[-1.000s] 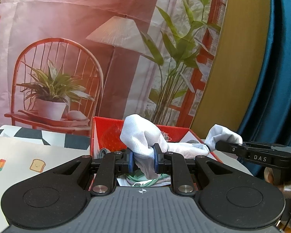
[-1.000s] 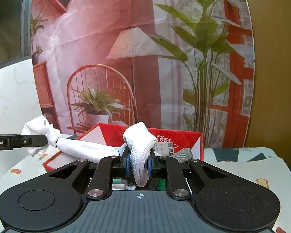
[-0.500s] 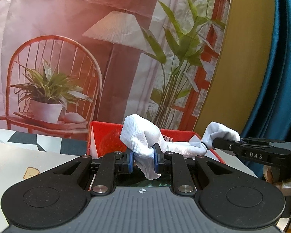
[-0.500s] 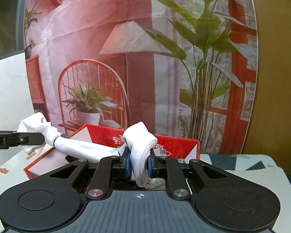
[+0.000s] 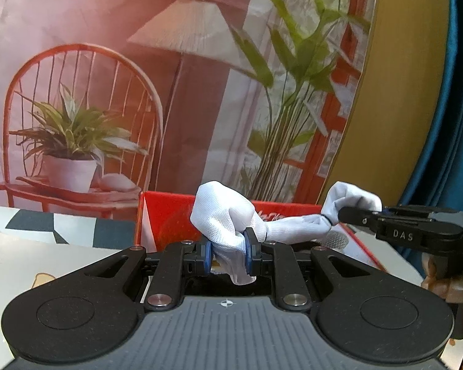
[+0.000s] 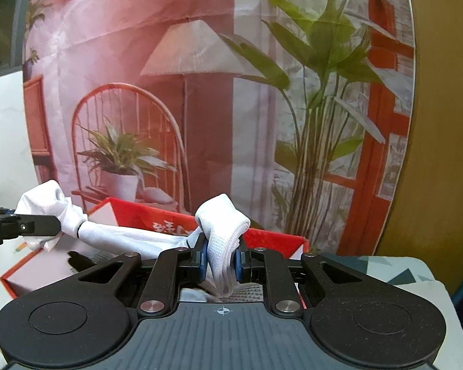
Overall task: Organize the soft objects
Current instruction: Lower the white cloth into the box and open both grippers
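A white mesh cloth (image 5: 222, 219) is stretched between both grippers above an open red box (image 5: 166, 215). My left gripper (image 5: 228, 254) is shut on one bunched end of it. The other end (image 5: 348, 199) is pinched by the right gripper's fingers (image 5: 364, 220), seen at the right of the left wrist view. In the right wrist view my right gripper (image 6: 220, 262) is shut on the folded cloth end (image 6: 223, 219), and the cloth runs left to the left gripper's fingers (image 6: 37, 225). The red box (image 6: 274, 237) lies just beyond and below the fingers.
A printed backdrop (image 5: 139, 77) of a chair, lamp and plants stands right behind the box. A patterned table mat (image 5: 46, 246) lies left. A blue curtain (image 5: 456, 123) hangs at the right. Knitted and dark items (image 6: 250, 289) lie inside the box.
Both grippers have carried the stretched cloth forward, toward and over the red box. The box now sits closer under the fingers, and both grips on the cloth are unchanged.
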### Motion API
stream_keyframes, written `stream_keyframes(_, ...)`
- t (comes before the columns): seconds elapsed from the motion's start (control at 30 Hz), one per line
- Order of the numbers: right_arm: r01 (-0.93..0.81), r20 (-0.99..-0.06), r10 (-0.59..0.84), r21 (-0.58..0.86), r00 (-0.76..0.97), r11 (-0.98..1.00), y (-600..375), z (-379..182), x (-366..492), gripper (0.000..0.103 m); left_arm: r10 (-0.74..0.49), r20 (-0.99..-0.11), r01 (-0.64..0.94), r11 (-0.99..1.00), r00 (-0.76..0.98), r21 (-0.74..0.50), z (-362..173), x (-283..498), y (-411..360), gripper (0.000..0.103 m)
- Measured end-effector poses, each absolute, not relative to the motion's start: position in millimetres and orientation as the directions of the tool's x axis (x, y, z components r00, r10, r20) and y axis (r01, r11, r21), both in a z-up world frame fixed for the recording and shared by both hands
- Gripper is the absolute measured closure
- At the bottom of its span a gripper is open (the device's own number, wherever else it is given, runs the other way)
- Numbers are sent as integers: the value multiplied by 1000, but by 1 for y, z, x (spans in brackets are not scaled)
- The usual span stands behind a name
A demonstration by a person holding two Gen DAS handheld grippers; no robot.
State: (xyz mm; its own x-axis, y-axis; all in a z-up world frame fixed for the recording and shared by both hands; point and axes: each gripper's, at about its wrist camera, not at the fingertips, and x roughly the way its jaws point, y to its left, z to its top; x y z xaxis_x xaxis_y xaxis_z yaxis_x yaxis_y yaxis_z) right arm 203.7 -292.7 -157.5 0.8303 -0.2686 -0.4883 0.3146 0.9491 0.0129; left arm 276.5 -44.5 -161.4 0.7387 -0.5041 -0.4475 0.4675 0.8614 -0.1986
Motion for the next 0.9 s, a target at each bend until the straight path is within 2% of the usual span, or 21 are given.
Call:
stream_keyframes(0.07, 334, -507, -282, 13, 815, 942, -296, -162, 209, 88, -492, -468, 460, 867, 734, -190, -165, 282, -47, 74)
stream_keyframes(0.2, 371, -548, -303, 16, 780, 928, -301, -172, 216, 88, -467, -487, 441, 880, 738, -176, -169, 287, -48, 35)
stream_keyframes(0.3, 391, -574, -308, 23, 758, 920, -304, -179, 219, 87, -427, -504, 410, 899, 750, -152, -170, 289, -48, 18)
stream_keyframes(0.43, 379, -590, -298, 14, 750, 925, -301, -184, 220, 81, -415, -509, 404, 904, 754, -138, -168, 290, -47, 11)
stream_keyframes(0.53, 379, -598, -301, 5, 743, 925, -300, -185, 223, 71, -403, -515, 398, 908, 756, -126, -167, 289, -50, 8)
stream_keyframes(0.63, 383, -600, -308, -2, 738, 924, -298, -185, 223, 65, -387, -518, 391, 914, 763, -107, -166, 289, -51, 6)
stream_keyframes(0.77, 394, -586, -329, -18, 740, 919, -296, -181, 220, 40, -369, -519, 377, 921, 771, -95, -163, 288, -50, 2)
stream_keyframes(0.9, 403, -578, -345, -30, 740, 915, -296, -177, 216, 27, -358, -509, 370, 925, 783, -82, -157, 285, -49, 0)
